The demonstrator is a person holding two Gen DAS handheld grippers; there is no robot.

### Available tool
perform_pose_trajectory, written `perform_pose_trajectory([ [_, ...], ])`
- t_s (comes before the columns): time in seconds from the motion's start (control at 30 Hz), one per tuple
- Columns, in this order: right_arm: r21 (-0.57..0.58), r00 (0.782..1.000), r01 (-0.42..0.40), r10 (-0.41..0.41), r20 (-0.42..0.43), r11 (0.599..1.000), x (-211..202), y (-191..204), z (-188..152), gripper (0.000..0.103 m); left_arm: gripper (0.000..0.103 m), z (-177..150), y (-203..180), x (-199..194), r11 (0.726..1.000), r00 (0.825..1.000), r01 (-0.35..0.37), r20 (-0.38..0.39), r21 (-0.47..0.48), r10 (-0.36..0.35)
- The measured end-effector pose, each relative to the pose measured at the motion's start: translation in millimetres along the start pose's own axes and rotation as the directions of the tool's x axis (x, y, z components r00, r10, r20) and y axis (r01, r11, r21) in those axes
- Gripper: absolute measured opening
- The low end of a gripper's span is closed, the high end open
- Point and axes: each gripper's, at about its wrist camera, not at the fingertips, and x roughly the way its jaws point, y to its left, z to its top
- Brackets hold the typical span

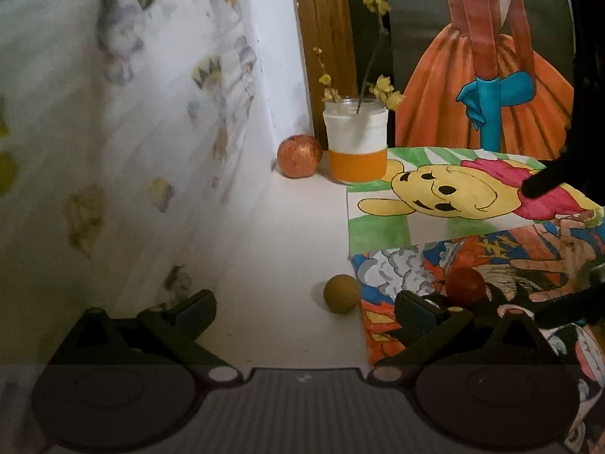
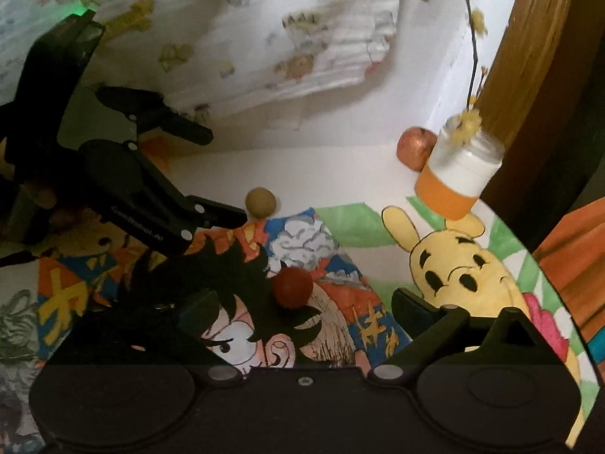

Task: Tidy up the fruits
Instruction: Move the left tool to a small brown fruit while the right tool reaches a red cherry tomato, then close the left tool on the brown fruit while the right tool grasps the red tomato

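A small brown round fruit [image 1: 341, 294] lies on the white table, just ahead of my open left gripper [image 1: 304, 310] and slightly right of its middle. A small red round fruit [image 1: 465, 286] lies on the comic drawing by the left gripper's right finger. A red apple [image 1: 298, 156] sits in the far corner beside the jar. In the right wrist view my open right gripper [image 2: 302, 306] has the red fruit [image 2: 293, 287] between its fingers, near the tips. The brown fruit [image 2: 260, 201] lies beyond, next to the left gripper [image 2: 211, 174]. The apple [image 2: 416, 147] shows behind the jar.
A white and orange jar [image 1: 357, 143] holding yellow flower twigs stands at the back. Coloured drawings [image 1: 453, 196] cover the right side of the white table [image 1: 287, 234]. A patterned cloth [image 1: 113, 132] hangs on the left. A wooden post [image 1: 325, 38] and a large painting [image 1: 487, 106] stand behind.
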Motion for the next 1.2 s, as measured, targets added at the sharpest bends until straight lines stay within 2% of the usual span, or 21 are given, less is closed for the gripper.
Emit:
perform_pose_trajectory([
  [0.2,0.036,1.0,-0.029,0.03,-0.001,0.999,15,-6,-4,0.089,0.103,-1,0,16,1.0,1.0,0.011,-0.005,-0.019,-0.012],
  [0.5,0.029,0.996,-0.086,0.085,0.003,0.996,25,-1,-4,0.075,0.102,0,1,25,0.999,1.0,0.025,0.0,-0.03,-0.025],
  [0.67,0.039,0.997,-0.081,0.081,0.003,0.996,28,-1,-4,0.061,0.101,1,2,27,0.999,0.999,0.034,-0.001,-0.034,-0.034],
  [0.73,0.045,0.997,-0.071,0.071,0.003,0.996,29,-2,-4,0.052,0.098,1,2,27,0.999,0.999,0.039,0.002,-0.033,-0.039],
  [0.97,0.056,0.998,-0.069,0.069,-0.003,0.996,36,-4,-2,0.046,0.089,4,2,31,0.998,0.998,0.056,0.012,-0.044,-0.055],
  [1.2,0.074,0.998,-0.068,0.069,-0.011,0.995,40,-7,-1,0.041,0.07,6,0,36,0.995,0.996,0.084,-0.007,-0.05,-0.084],
])
